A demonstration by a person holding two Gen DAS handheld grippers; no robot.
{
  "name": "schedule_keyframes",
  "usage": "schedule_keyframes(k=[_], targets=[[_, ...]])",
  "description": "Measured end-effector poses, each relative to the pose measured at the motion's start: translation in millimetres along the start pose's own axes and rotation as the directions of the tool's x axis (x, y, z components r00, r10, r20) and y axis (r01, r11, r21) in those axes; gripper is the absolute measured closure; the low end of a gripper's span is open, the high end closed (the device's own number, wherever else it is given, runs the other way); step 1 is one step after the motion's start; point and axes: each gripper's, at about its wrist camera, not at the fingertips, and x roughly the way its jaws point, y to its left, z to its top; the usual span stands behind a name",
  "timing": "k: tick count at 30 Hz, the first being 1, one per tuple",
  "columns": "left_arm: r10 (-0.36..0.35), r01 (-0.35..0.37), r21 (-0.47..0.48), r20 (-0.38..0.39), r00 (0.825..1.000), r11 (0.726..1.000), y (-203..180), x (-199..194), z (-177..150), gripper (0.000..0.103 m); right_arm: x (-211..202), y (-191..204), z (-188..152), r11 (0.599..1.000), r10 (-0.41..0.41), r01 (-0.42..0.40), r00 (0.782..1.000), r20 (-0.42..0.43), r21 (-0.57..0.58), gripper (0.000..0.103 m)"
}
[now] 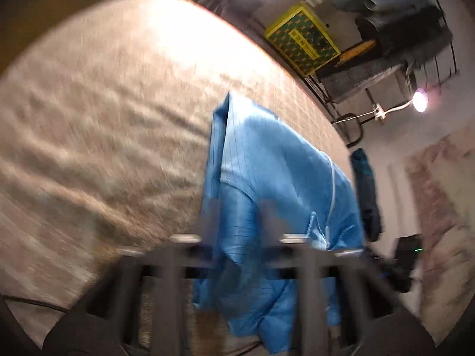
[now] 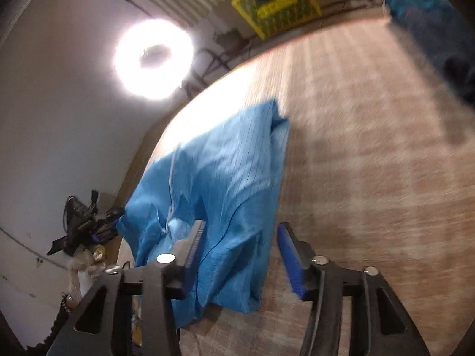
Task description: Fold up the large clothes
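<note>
A light blue pinstriped garment point(image 1: 267, 163) with a white zip lies partly folded on a beige woven surface point(image 1: 104, 103). In the blurred left wrist view its near part runs between the fingers and hangs below them. My left gripper point(image 1: 240, 222) is shut on that cloth. In the right wrist view the same blue garment point(image 2: 225, 163) lies at the surface's left edge point(image 2: 371, 163). My right gripper point(image 2: 242, 225) is over its near end. The jaws stand apart with a fold of cloth between them, and the blue right pad point(image 2: 289, 255) shows bare.
A dark blue garment point(image 2: 439, 35) lies at the far right corner of the surface. A yellow and green box point(image 2: 276, 0) and a ring light point(image 2: 154, 59) stand beyond the far edge. Black gear point(image 2: 80, 222) sits on the floor to the left.
</note>
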Motion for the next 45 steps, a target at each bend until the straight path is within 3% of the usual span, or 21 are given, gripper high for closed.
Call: schedule_keyframes(k=[1, 4, 5, 6, 8, 11, 14, 16, 18, 20, 24, 27, 31, 35, 38, 41, 44, 45], targets=[[-0.012, 0.012, -0.024, -0.003, 1.0, 1.0, 5, 0, 0, 0.097, 8, -1, 0, 1.0, 0.017, -0.016, 0.999, -0.033, 0.011, 0.1], [-0.031, 0.031, -0.011, 0.001, 1.0, 0.999, 7, -10, -4, 0.099, 10, 6, -6, 0.993, 0.108, -0.105, 0.993, -0.049, 0.056, 0.103], [-0.004, 0.004, 0.018, 0.001, 1.0, 1.0, 7, -12, -5, 0.1, 1, 9, -8, 0.98, 0.189, -0.187, 0.982, -0.029, 0.07, 0.103], [0.035, -0.035, 0.051, -0.001, 0.999, 0.998, 7, -11, -5, 0.099, -6, 12, -10, 0.976, 0.209, -0.207, 0.978, -0.015, 0.065, 0.103], [0.11, -0.109, 0.096, -0.014, 0.994, 0.989, 7, -1, -6, 0.099, -8, 15, -18, 0.985, 0.17, -0.17, 0.985, -0.023, 0.032, 0.103], [0.174, -0.166, 0.133, -0.05, 0.983, 0.977, 12, 20, -12, 0.099, 15, 8, -33, 0.998, 0.056, -0.056, 0.993, -0.102, 0.0, 0.103], [0.214, -0.206, 0.199, -0.02, 0.977, 0.958, 4, 18, -15, 0.098, 22, 4, -36, 1.0, 0.024, -0.025, 0.993, -0.114, -0.009, 0.103], [0.249, -0.238, 0.228, -0.016, 0.968, 0.944, 0, 8, -16, 0.095, 16, 13, -32, 0.997, -0.011, 0.002, 0.992, -0.125, -0.076, 0.103], [0.279, -0.275, 0.254, 0.022, 0.96, 0.927, -9, -6, -15, 0.094, 7, 24, -28, 0.985, -0.068, 0.046, 0.989, -0.134, -0.165, 0.097], [0.285, -0.294, 0.266, 0.072, 0.956, 0.918, -14, -22, -15, 0.094, -9, 38, -25, 0.959, -0.133, 0.104, 0.987, -0.095, -0.263, 0.076], [0.194, -0.231, 0.288, 0.153, 0.969, 0.929, -39, -44, -2, 0.094, -34, 64, 0, 0.926, -0.116, 0.129, 0.992, 0.055, -0.355, 0.075], [0.153, -0.199, 0.352, 0.154, 0.976, 0.915, -73, -25, 14, 0.094, -18, 89, 22, 0.898, -0.108, 0.147, 0.987, 0.115, -0.416, 0.076], [0.136, -0.183, 0.416, 0.141, 0.981, 0.891, -113, 17, 28, 0.094, 29, 113, 51, 0.863, -0.115, 0.151, 0.988, 0.102, -0.482, 0.077], [0.149, -0.186, 0.458, 0.117, 0.982, 0.869, -128, 53, 33, 0.094, 67, 119, 62, 0.825, -0.152, 0.158, 0.987, 0.056, -0.542, 0.077], [0.199, -0.221, 0.486, 0.096, 0.975, 0.846, -123, 82, 36, 0.094, 85, 115, 63, 0.806, -0.205, 0.194, 0.978, 0.045, -0.559, 0.077], [0.243, -0.239, 0.484, 0.056, 0.968, 0.842, -102, 107, 32, 0.094, 97, 100, 64, 0.807, -0.246, 0.227, 0.969, 0.04, -0.545, 0.077], [0.228, -0.232, 0.483, 0.067, 0.971, 0.844, -93, 112, 28, 0.094, 112, 78, 59, 0.808, -0.298, 0.258, 0.954, 0.011, -0.53, 0.079], [0.228, -0.228, 0.482, 0.061, 0.972, 0.846, -93, 112, 29, 0.094, 111, 75, 58, 0.816, -0.282, 0.252, 0.959, 0.022, -0.52, 0.079]])
